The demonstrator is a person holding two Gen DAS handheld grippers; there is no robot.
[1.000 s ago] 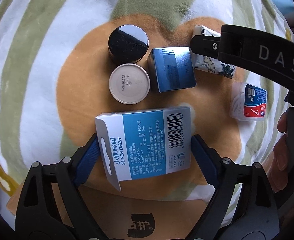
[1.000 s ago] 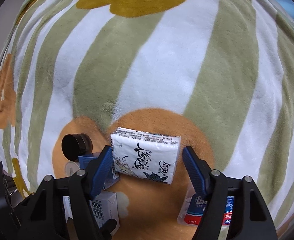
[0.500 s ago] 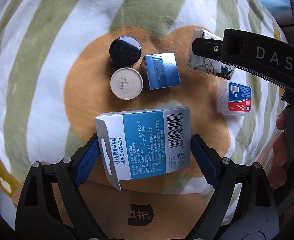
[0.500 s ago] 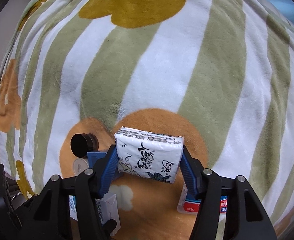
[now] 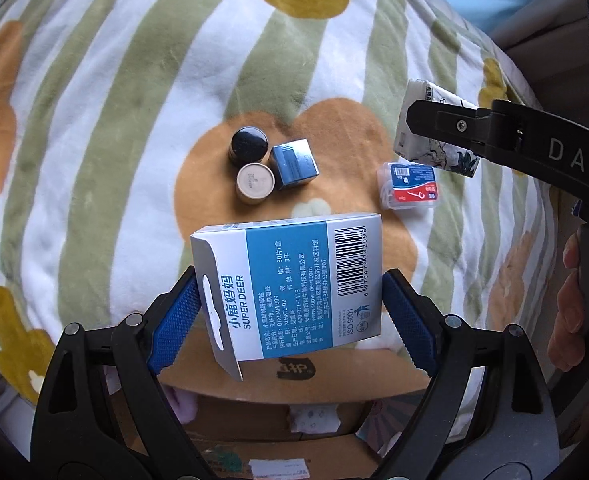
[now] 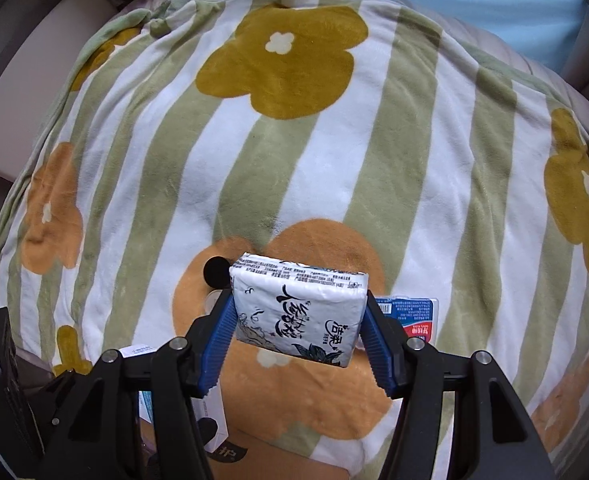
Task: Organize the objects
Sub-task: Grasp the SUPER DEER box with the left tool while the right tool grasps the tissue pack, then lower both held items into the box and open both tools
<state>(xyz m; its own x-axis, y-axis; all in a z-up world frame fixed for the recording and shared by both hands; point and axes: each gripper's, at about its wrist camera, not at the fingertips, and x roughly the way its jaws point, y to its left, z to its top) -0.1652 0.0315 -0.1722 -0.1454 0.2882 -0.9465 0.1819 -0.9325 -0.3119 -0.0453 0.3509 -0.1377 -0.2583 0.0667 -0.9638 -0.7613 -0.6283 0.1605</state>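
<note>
Blue-padded left gripper (image 5: 288, 312) clamps a blue-and-white cardboard box (image 5: 290, 286); right gripper (image 6: 298, 334) squeezes a white tissue pack (image 6: 298, 308). Striped blanket (image 6: 294, 160) lies open toward twelve o'clock.

Left gripper (image 5: 290, 312) clamps the blue-and-white box (image 5: 290, 284) above the blanket (image 5: 134, 100); two jars (image 5: 250, 164) beyond the box.

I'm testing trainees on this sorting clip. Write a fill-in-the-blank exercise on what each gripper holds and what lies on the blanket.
1. The left gripper is shut on the blue and white ____.
2. The right gripper is shut on the white ____.
3. Beside the black-lidded jar and the beige-lidded jar on the blanket stands a small ____ box.
4. The dental floss pick case lies on the ____.

Missing words: Super Deer box; tissue pack; blue; blanket
</note>
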